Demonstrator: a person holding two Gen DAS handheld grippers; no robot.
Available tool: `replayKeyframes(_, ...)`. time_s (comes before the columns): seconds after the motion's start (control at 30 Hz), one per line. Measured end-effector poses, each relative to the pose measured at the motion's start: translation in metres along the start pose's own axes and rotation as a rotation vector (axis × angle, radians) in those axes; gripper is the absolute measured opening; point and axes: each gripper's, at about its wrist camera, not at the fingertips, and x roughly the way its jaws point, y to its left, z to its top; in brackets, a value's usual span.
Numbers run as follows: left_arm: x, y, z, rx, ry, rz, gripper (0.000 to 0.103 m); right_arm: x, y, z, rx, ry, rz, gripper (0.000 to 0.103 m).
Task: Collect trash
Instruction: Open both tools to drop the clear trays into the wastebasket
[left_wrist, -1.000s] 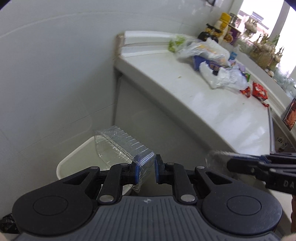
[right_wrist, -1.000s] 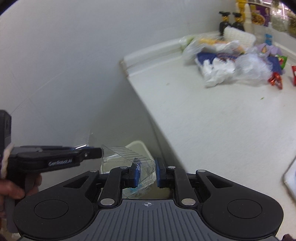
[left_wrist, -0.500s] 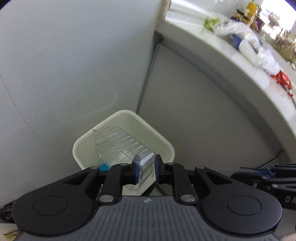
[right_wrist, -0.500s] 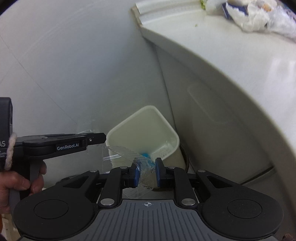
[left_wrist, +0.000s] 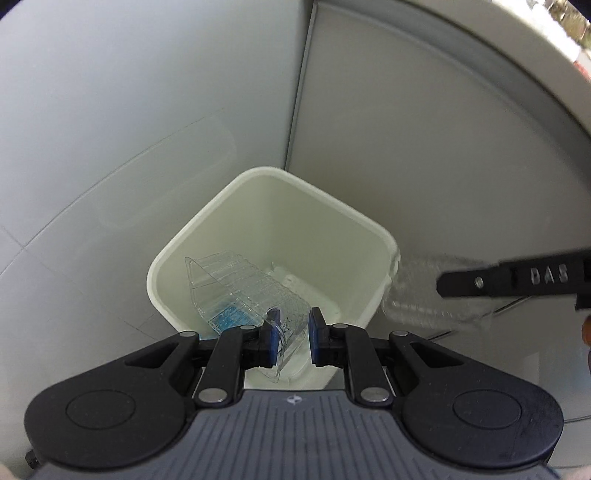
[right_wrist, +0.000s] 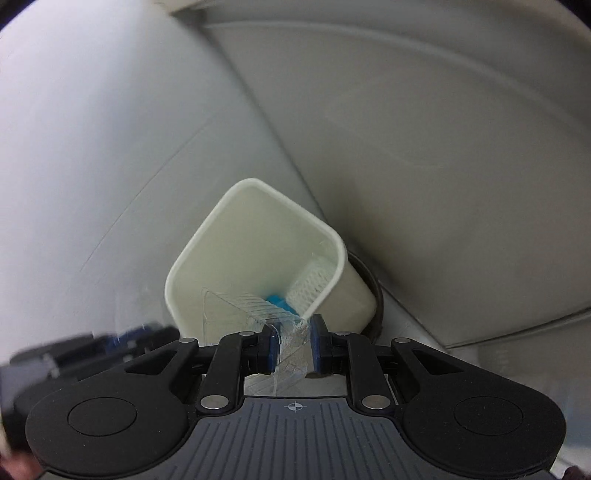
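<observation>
My left gripper (left_wrist: 292, 334) is shut on a clear ribbed plastic container (left_wrist: 240, 291) and holds it over the open mouth of a cream square trash bin (left_wrist: 365, 221). My right gripper (right_wrist: 292, 345) is shut on another clear ribbed plastic container (right_wrist: 236, 310), also above the bin (right_wrist: 258, 192). The right gripper shows from the side in the left wrist view (left_wrist: 439, 286), blurred, right of the bin with its container (left_wrist: 417, 291). The left gripper is a dark blur at the lower left of the right wrist view. Something blue (right_wrist: 277, 301) and a white mesh piece (right_wrist: 312, 282) lie in the bin.
The bin stands on the floor in a corner between a tiled wall (left_wrist: 110, 129) and a grey cabinet front (left_wrist: 424, 129). The curved counter edge (left_wrist: 517, 40) runs overhead at the upper right.
Both grippers have dropped from counter height and tilted down over the bin, still holding their containers. The bin now fills the middle of both views; the counter trash has left view.
</observation>
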Motion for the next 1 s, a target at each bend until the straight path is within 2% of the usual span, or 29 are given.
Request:
replayKeyframes(0.13,0.018,0.002,0.004,0.015,0.042,0.01,0.014,0.023,-0.001,0.011,0.043,0.01,-0.012,0.016)
replayKeyframes(0.27,0.031,0.001,0.004,0.031,0.087,0.025,0.014,0.046,0.009,0.023,0.001,0.021,-0.036,0.016)
replayKeyframes(0.37,0.035,0.004,0.003,-0.001,0.109,0.023,0.015,0.058,0.016,0.027,-0.032,0.028,-0.051,0.016)
replayKeyframes(0.5,0.038,0.008,0.005,-0.027,0.122,0.033,0.015,0.07,0.019,0.03,-0.059,0.054,-0.053,0.018)
replayKeyframes(0.63,0.036,0.005,0.004,-0.013,0.124,0.041,0.016,0.075,0.025,0.03,-0.09,0.067,-0.058,0.021)
replayKeyframes(0.7,0.034,0.005,0.003,-0.009,0.122,0.043,0.024,0.076,0.027,0.03,-0.1,0.071,-0.056,0.023)
replayKeyframes(0.83,0.031,0.004,0.001,-0.003,0.122,0.048,0.034,0.078,0.029,0.031,-0.106,0.083,-0.052,0.024)
replayKeyframes(0.93,0.033,0.004,0.001,0.003,0.123,0.051,0.047,0.076,0.028,0.033,-0.091,0.085,-0.03,0.041)
replayKeyframes(1.0,0.031,0.005,0.0,0.003,0.119,0.052,0.055,0.071,0.028,0.036,-0.083,0.083,-0.016,0.055)
